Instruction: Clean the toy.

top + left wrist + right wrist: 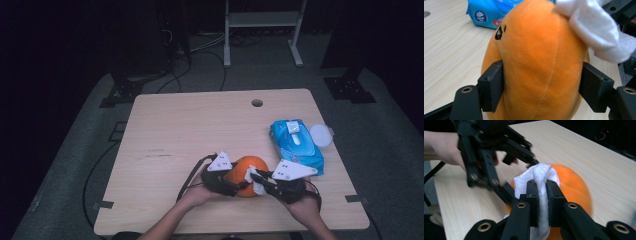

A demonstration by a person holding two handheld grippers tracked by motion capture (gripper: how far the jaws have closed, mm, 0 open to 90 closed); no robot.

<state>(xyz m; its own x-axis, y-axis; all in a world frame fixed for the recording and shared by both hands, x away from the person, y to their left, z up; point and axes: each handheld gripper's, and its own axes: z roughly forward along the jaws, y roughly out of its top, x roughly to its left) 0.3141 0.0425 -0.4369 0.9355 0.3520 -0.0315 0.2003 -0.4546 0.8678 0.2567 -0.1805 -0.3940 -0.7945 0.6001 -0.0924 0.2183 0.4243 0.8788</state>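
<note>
An orange plush toy (248, 167) with a small black face mark stands near the front edge of the wooden table (175, 130). My left gripper (239, 184) comes at it from the left; in the left gripper view its two black pads (494, 85) press into the sides of the plush (541, 62). From the right, my right gripper (260, 181) is shut on a folded white wipe (541, 180) and holds it against the top of the plush (574, 187). The same wipe (596, 32) drapes over the toy's upper right in the left gripper view.
A blue pack of wet wipes (296, 145) lies to the right of the toy, with a white round lid (320, 135) beside it near the table's right edge. A cable hole (257, 103) sits at the back. Bare wood stretches across the left and middle.
</note>
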